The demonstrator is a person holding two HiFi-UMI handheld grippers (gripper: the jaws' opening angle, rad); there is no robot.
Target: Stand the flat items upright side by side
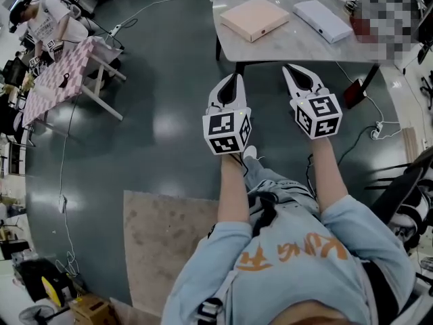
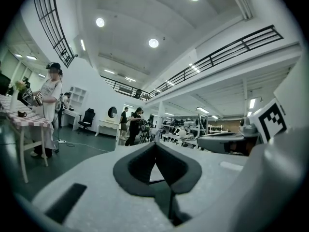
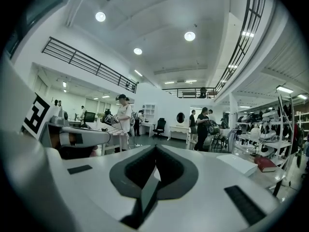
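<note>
On the pale table [image 1: 287, 42] ahead lie two flat boxes, a pink one [image 1: 254, 17] on the left and a white one [image 1: 323, 20] to its right. Both rest flat and a little apart. My left gripper [image 1: 237, 77] is held level just short of the table's near edge, with its jaws shut and nothing between them. Alongside it my right gripper [image 1: 287, 68] is likewise shut and empty. In the left gripper view the closed jaws [image 2: 155, 148] meet in a point. The right gripper view shows its own closed jaws [image 3: 155, 150] and the white box [image 3: 241, 164] beyond them.
A dark red object [image 1: 354, 92] leans by the table's right leg, with cables [image 1: 376, 131] on the floor nearby. A beige rug [image 1: 166, 242] lies under me. At the left a person stands at a checked table [image 1: 57, 80]. A black chair [image 1: 406, 188] stands at the right.
</note>
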